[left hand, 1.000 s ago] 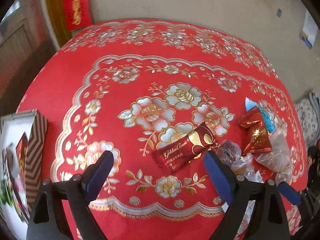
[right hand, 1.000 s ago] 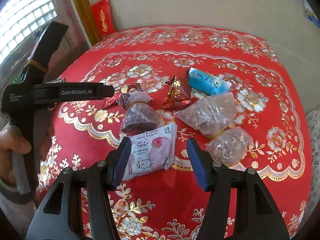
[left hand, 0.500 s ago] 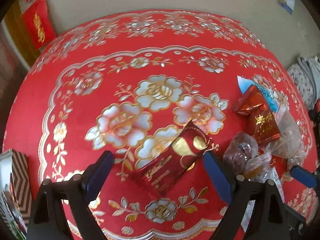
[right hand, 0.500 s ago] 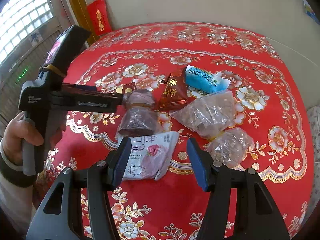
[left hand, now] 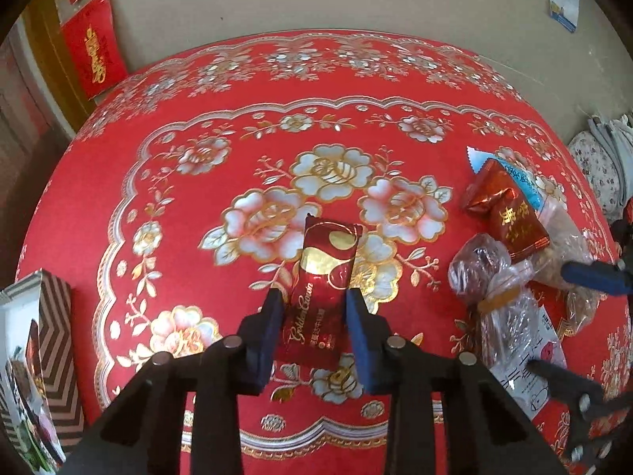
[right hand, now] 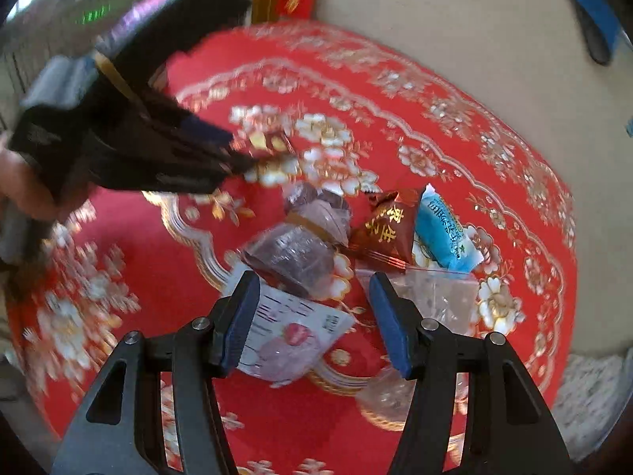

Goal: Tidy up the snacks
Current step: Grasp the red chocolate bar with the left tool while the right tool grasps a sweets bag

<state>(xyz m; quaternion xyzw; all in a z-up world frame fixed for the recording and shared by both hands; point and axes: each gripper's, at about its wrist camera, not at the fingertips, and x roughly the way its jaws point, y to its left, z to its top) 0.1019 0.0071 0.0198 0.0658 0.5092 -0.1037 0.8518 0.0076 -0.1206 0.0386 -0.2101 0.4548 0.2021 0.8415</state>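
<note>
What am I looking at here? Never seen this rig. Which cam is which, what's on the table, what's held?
No robot arm: a person holds a two-finger gripper in each hand, and a fisheye camera on each looks forward along its fingers.

Left wrist view: the left gripper is closing its blue pads on a dark red Golden Crown bar, which sits between them on the red flowered tablecloth. A patterned box stands at the left edge.

Right wrist view, motion-blurred: the right gripper is open, holding nothing, above the snack pile: a white pouch, a clear bag of dark pieces, a red-brown triangular pack, a blue packet and a clear zip bag. The dark shape upper left is the other gripper.
</note>
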